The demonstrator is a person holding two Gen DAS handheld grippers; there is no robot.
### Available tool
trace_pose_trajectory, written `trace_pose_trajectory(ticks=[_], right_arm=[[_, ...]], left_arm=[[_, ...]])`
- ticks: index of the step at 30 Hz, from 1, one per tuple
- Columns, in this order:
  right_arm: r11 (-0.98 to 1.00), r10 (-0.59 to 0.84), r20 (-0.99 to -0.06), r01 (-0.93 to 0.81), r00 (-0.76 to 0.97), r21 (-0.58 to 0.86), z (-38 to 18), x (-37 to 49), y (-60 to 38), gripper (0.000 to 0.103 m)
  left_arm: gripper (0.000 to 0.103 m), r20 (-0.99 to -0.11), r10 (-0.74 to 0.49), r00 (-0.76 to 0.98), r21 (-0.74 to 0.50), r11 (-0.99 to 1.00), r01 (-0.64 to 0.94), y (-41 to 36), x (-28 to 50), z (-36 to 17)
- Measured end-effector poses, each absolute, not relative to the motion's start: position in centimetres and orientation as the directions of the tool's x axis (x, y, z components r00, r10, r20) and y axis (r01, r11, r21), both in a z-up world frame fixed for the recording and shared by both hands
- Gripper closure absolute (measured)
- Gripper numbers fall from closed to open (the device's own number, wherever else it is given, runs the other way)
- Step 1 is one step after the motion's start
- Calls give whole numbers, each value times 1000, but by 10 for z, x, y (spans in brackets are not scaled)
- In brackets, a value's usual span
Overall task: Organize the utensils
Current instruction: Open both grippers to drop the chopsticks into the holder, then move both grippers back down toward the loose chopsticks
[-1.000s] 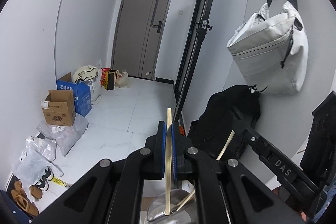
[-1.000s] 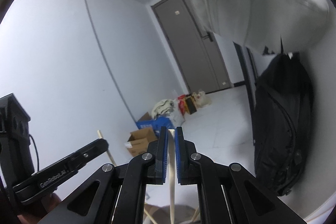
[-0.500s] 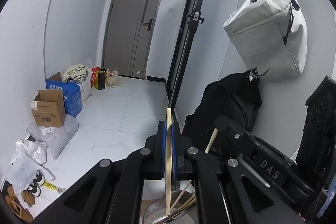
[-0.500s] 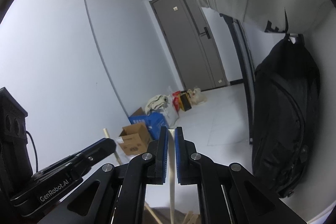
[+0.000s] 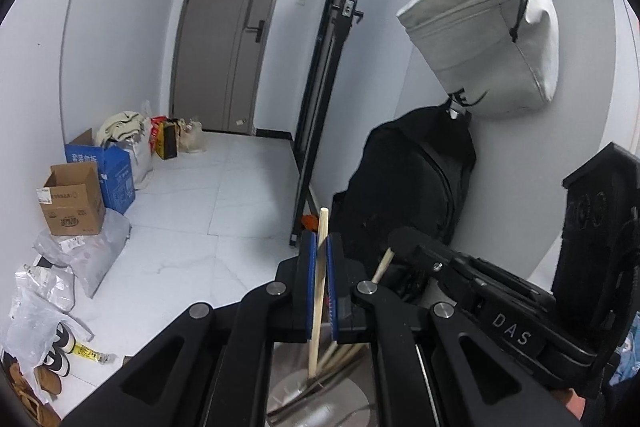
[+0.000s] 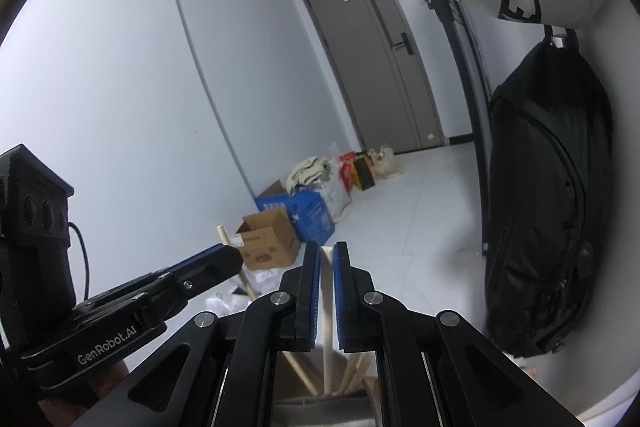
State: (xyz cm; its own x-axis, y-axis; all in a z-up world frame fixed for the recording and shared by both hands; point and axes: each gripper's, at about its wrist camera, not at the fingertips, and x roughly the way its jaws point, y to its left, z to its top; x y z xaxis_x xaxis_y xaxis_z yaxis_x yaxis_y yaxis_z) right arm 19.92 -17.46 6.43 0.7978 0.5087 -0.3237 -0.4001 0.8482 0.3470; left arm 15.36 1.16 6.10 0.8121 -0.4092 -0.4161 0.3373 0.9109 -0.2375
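My left gripper (image 5: pixel 319 239) is shut on a pale wooden chopstick (image 5: pixel 316 307) that stands nearly upright. Its lower end reaches into a round steel holder (image 5: pixel 344 401) below the jaws, where several other chopsticks (image 5: pixel 340 355) lean. My right gripper (image 6: pixel 326 247) is shut on a second chopstick (image 6: pixel 327 331), also upright over the holder (image 6: pixel 352 413). Each gripper shows in the other's view: the right gripper (image 5: pixel 400 239) comes in from the right with its stick (image 5: pixel 383 263), and the left gripper (image 6: pixel 228 257) comes in from the left with its stick (image 6: pixel 226 237). The two tips are close together.
A black backpack (image 5: pixel 408 187) leans on the wall at right under a hanging grey bag (image 5: pixel 488 35). A cardboard box (image 5: pixel 72 199), a blue box (image 5: pixel 116 175), plastic bags (image 5: pixel 80 251) and shoes (image 5: pixel 56 355) line the left wall. A grey door (image 5: pixel 232 27) stands at the far end.
Both grippers have sunk with their chopsticks, and the sticks now reach lower into the steel holder. More of the chopsticks inside the holder shows. Both grips are unchanged.
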Motion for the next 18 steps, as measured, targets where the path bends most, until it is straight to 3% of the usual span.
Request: trace_pose_trajectory(ticks=[8,10,11,12,14,15,18], right_arm=[[812,559,-376,-396,739,428,55,194,-182,94],[813,555,-380,-387,740,434,56,191,-187,94],[813,554,-380,-382,741,440,57,189,-190,93],[813,551,-380,-374,743,446,58,186,-194,89],[818,538,-381,-357,752,452,60,178,-202,74],[819,533,-376,-351,757,454,61,174,-206,67],[827,515,-366,-337,775,451,67,160,-218,59]], left_arm=[[100,-481,-456,749,-270,890,368,8,150,66],[92,-491,-453,744,-273,891,363,10,147,67],[81,-493,-450,744,-278,892,356,11,144,69],[67,-494,-450,744,-287,892,350,13,142,69],[56,-486,-430,761,-290,901,324,17,133,73],[55,-481,-421,769,-287,904,315,18,129,75],[53,-488,-382,785,-272,921,279,21,120,79]])
